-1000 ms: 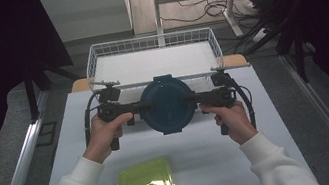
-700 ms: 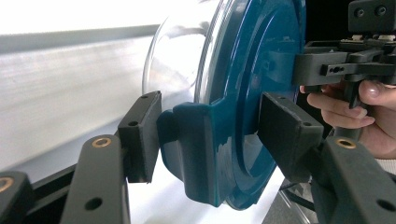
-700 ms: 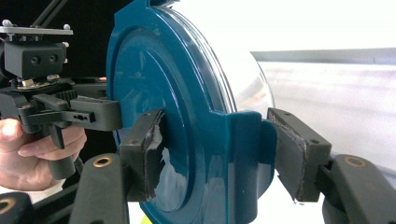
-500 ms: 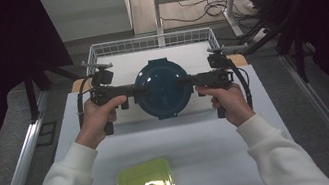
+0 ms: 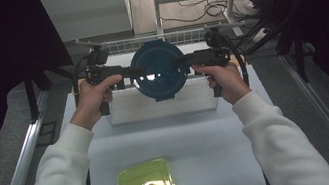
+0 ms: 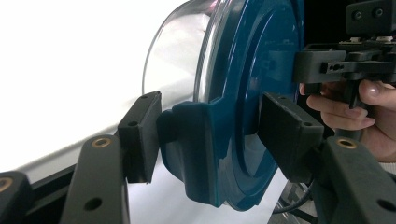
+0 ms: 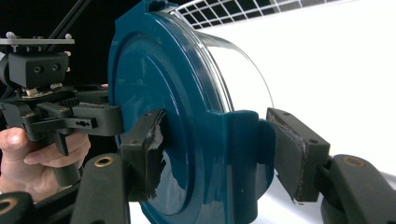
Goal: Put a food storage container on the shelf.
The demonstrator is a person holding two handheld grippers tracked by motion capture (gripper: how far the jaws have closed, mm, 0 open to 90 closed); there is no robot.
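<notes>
Above the white table's (image 5: 175,136) far edge, both grippers, left (image 5: 134,70) and right (image 5: 178,61), are squeezing the blue-lidded bowl's (image 5: 159,70) clips; no writing is showing.

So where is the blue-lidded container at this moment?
In the high view the blue-lidded container is held between the left tool and right tool, near the wire basket.
</notes>
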